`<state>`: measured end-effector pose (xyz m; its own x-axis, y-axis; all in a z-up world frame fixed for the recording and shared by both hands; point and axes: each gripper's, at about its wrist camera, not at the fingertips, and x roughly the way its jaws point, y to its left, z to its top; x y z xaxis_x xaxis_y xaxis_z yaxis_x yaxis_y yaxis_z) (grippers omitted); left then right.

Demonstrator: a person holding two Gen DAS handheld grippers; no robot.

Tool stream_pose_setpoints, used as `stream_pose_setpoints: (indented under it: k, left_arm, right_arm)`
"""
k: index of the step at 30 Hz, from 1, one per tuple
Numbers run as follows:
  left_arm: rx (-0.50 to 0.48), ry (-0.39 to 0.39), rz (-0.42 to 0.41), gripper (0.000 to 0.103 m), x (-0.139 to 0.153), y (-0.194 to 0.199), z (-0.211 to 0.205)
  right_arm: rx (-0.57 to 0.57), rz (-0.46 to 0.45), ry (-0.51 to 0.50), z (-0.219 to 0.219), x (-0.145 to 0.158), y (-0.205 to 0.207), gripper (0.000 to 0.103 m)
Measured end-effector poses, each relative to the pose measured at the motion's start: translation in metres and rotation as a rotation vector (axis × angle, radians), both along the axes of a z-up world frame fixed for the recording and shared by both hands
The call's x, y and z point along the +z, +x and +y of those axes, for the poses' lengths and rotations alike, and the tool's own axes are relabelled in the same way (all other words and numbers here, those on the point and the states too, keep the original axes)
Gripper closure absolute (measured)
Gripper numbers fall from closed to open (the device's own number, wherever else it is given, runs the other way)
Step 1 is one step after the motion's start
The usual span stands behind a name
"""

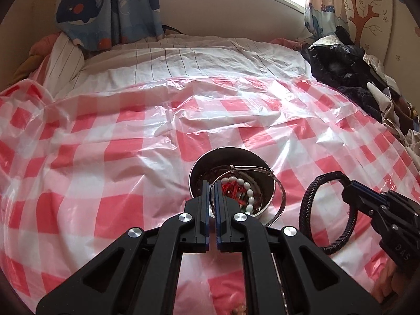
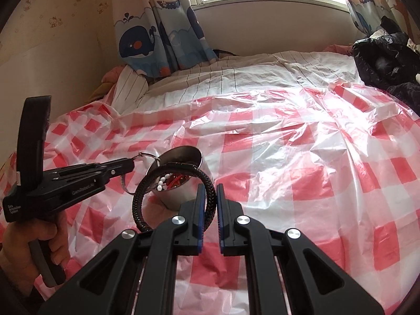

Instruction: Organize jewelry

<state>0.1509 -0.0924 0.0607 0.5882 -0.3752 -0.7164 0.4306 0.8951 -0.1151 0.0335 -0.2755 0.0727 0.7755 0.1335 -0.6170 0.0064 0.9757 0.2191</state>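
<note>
Right wrist: one bowl (image 2: pixel 181 181), two bracelets, both gripped.

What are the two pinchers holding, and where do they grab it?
The right gripper pinches the black braided bracelet by its cord. The left gripper pinches the thin silver bangle at its rim, over the metal cup.

Open checked sheet (image 1: pixel 105 136) is offered left of and beyond the bowl (image 1: pixel 199 162); passage on the right is blocked by dark clothing (image 1: pixel 346 73).
</note>
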Motion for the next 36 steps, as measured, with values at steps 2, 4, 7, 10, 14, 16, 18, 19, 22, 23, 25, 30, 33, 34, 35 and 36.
stream_pose_setpoints:
  k: [2, 4, 7, 10, 14, 16, 18, 19, 22, 23, 25, 30, 33, 34, 35, 36]
  left_arm:
    - [-0.008, 0.011, 0.033, 0.099, -0.01, 0.016, -0.012]
    - [-0.004, 0.034, 0.062, 0.098, -0.021, 0.027, -0.018]
    - [0.01, 0.022, 0.063, 0.098, -0.023, 0.03, -0.012]
    - [0.044, 0.003, 0.037, 0.097, -0.014, 0.023, 0.01]
    - [0.055, 0.013, 0.022, 0.094, -0.006, 0.005, 0.04]
    - [0.052, 0.021, 0.024, 0.092, -0.006, -0.008, 0.051]
    - [0.036, 0.025, 0.03, 0.09, -0.006, -0.022, 0.056]
    - [0.028, 0.025, 0.033, 0.088, -0.007, -0.03, 0.058]
    - [-0.007, 0.03, 0.032, 0.084, -0.01, -0.056, 0.059]
    - [-0.022, 0.034, 0.034, 0.083, -0.012, -0.065, 0.058]
    - [-0.043, 0.023, 0.05, 0.083, -0.017, -0.078, 0.057]
    - [-0.101, 0.041, 0.091, 0.083, -0.033, -0.102, 0.044]
    - [-0.136, 0.067, 0.077, 0.082, -0.034, -0.107, 0.035]
    - [-0.149, 0.07, 0.07, 0.082, -0.034, -0.108, 0.034]
    - [-0.164, 0.068, 0.064, 0.08, -0.034, -0.109, 0.032]
    - [-0.173, 0.067, 0.059, 0.079, -0.035, -0.109, 0.03]
  right_arm:
    - [-0.005, -0.006, -0.012, -0.002, 0.002, 0.009, 0.094]
    - [-0.007, -0.005, -0.023, -0.003, 0.003, 0.018, 0.094]
    - [-0.002, 0.002, -0.039, 0.0, 0.0, 0.032, 0.094]
    - [0.012, 0.01, -0.054, 0.007, -0.004, 0.044, 0.094]
    - [0.038, 0.012, -0.064, 0.022, -0.008, 0.059, 0.094]
    - [0.05, 0.008, -0.071, 0.032, -0.01, 0.067, 0.094]
    - [0.06, 0.008, -0.079, 0.04, -0.014, 0.076, 0.093]
    - [0.06, 0.009, -0.088, 0.043, -0.018, 0.08, 0.093]
    - [0.047, 0.033, -0.099, 0.043, -0.024, 0.081, 0.078]
    - [0.04, 0.029, -0.094, 0.04, -0.022, 0.075, 0.077]
    - [0.042, 0.031, -0.09, 0.034, -0.015, 0.058, 0.077]
    - [0.076, 0.083, -0.079, 0.025, -0.012, -0.003, 0.076]
    - [0.111, 0.151, -0.016, 0.02, -0.03, -0.025, 0.076]
    - [0.122, 0.17, -0.001, 0.021, -0.035, -0.028, 0.076]
    - [0.129, 0.185, 0.004, 0.023, -0.039, -0.028, 0.076]
    - [0.133, 0.188, 0.002, 0.025, -0.04, -0.027, 0.076]
